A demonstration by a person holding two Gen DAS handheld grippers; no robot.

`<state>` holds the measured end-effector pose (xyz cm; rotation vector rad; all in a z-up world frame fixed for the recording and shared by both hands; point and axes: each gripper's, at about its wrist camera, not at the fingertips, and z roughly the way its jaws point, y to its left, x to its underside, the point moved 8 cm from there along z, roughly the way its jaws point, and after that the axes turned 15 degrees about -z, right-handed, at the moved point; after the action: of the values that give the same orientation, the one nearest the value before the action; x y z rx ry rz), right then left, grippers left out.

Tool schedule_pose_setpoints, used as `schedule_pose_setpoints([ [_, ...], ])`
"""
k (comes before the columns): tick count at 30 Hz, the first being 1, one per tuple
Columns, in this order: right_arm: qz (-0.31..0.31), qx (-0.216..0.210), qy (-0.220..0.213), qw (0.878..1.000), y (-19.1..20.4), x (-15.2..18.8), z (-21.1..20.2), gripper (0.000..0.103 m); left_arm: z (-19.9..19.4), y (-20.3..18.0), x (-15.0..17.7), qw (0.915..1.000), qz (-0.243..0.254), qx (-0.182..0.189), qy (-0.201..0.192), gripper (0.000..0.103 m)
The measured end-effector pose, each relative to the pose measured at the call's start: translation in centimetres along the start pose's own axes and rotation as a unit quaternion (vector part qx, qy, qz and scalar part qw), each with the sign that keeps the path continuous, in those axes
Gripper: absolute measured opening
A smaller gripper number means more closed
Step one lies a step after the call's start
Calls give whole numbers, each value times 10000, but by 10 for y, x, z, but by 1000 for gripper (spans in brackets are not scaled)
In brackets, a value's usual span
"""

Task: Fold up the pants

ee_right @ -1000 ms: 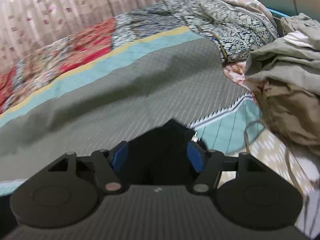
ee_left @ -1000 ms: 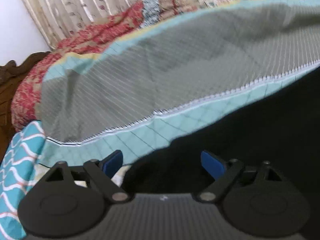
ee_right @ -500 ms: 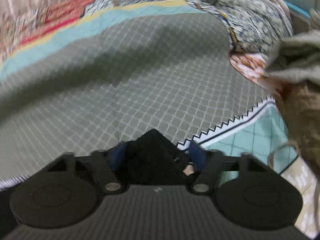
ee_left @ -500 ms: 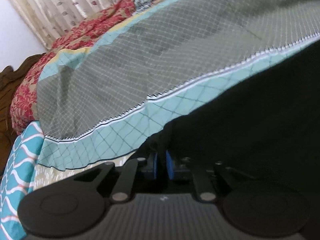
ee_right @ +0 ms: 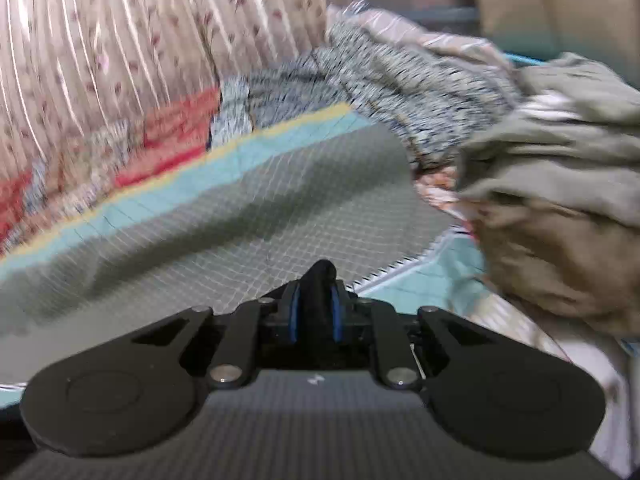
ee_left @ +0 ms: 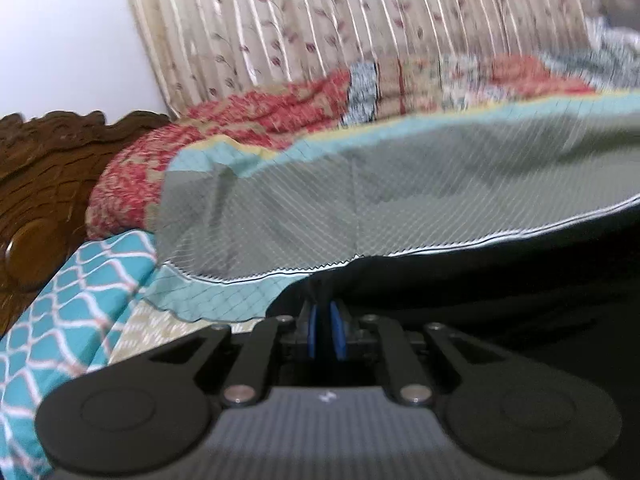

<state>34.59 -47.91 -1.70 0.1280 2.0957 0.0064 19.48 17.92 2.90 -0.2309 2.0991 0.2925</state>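
The black pants point(ee_left: 500, 304) fill the lower right of the left wrist view, lying over the grey checked quilt point(ee_left: 400, 200). An edge of the dark cloth is pinched between the blue pads of my left gripper point(ee_left: 323, 314), which is shut on it. In the right wrist view, a bunched fold of the pants point(ee_right: 319, 276) sticks up between the pads of my right gripper point(ee_right: 316, 300). Its jaws are closing, and the pads press on the cloth from both sides. Most of the pants are hidden below both grippers.
The quilt point(ee_right: 200, 240) covers a bed with a carved wooden headboard point(ee_left: 36, 184) at the left. A pleated flowered curtain point(ee_left: 320, 20) hangs behind the bed. A heap of olive and tan clothes point(ee_right: 560, 200) lies at the right, with a patterned blanket point(ee_right: 380, 80) behind it.
Both grippers have closed on the black pants. Both have risen and pulled back, so the curtain and headboard now show behind the bed.
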Motion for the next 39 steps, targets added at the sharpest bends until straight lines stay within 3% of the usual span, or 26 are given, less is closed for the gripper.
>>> schedule_pose_setpoints([
  [5, 407, -18, -198, 9990, -26, 39, -80, 18, -79, 18, 24, 9993, -279, 169, -195, 8],
  [9, 680, -111, -169, 9975, -44, 86, -136, 18, -124, 36, 58, 9978, -566, 344, -63, 8],
  [14, 1141, -127, 189, 9932, -71, 156, -163, 18, -155, 50, 114, 9956, -744, 468, 332, 9],
  [19, 2024, -430, 466, 9772, -82, 219, -178, 21, -170, 50, 165, 9938, -666, 454, 770, 11],
  [23, 2475, -571, 517, 9658, -84, 232, -188, 48, -178, 56, 185, 9898, -812, 513, 1056, 20],
  [25, 2540, -532, 479, 9646, -87, 231, -195, 49, -185, 62, 187, 9864, -1033, 623, 1114, 21],
  [27, 2503, -460, 472, 9659, -86, 225, -197, 51, -190, 73, 183, 9806, -1439, 737, 1112, 22],
  [31, 2452, -363, 338, 9682, -83, 222, -207, 52, -186, 92, 170, 9566, -2411, 1024, 1276, 26],
  [35, 2271, -263, 224, 9733, -72, 217, -215, 52, -174, 89, 161, 9425, -2721, 1241, 1494, 32],
  [39, 2347, -595, 160, 9701, -58, 219, -226, 52, -164, 83, 161, 9199, -3117, 1530, 1823, 48],
])
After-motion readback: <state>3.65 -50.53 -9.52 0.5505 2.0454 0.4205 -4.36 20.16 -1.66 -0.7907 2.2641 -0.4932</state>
